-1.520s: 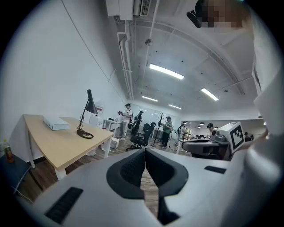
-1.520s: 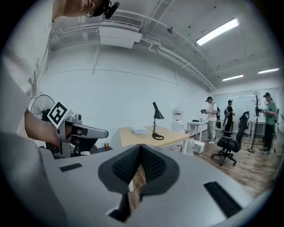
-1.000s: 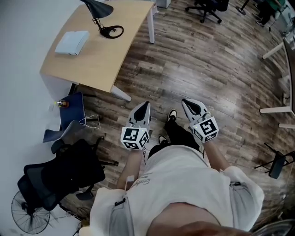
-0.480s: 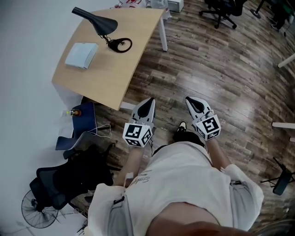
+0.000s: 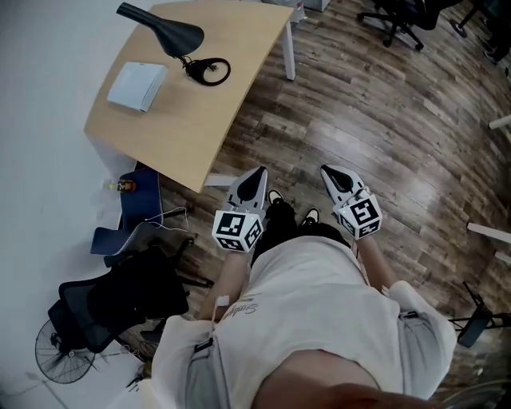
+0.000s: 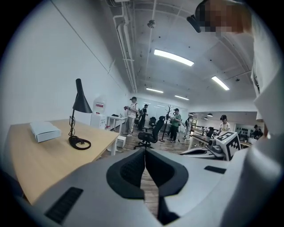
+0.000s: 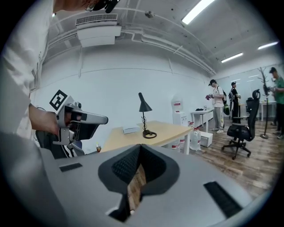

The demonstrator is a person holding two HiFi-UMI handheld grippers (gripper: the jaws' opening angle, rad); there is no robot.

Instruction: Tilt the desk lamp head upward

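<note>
The black desk lamp (image 5: 162,32) stands at the far end of a light wooden desk (image 5: 192,120), its cone head angled down over a ring base (image 5: 210,72). In the left gripper view the lamp (image 6: 80,100) sits left of centre; in the right gripper view the lamp (image 7: 143,104) is small and straight ahead. My left gripper (image 5: 259,171) and right gripper (image 5: 326,169) are held side by side in front of the person's body, over the floor and well short of the desk. Both are shut with nothing between the jaws.
A white box (image 5: 137,85) lies on the desk beside the lamp. A black office chair (image 5: 112,303), a floor fan (image 5: 62,361) and a blue bag (image 5: 134,200) crowd the floor at the left. Several people (image 6: 176,122) stand far off, with more office chairs (image 5: 398,16).
The person has stepped forward and the head view has shifted, so the desk and lamp sit fuller in frame. Both grippers stay shut in the same place before the body.
</note>
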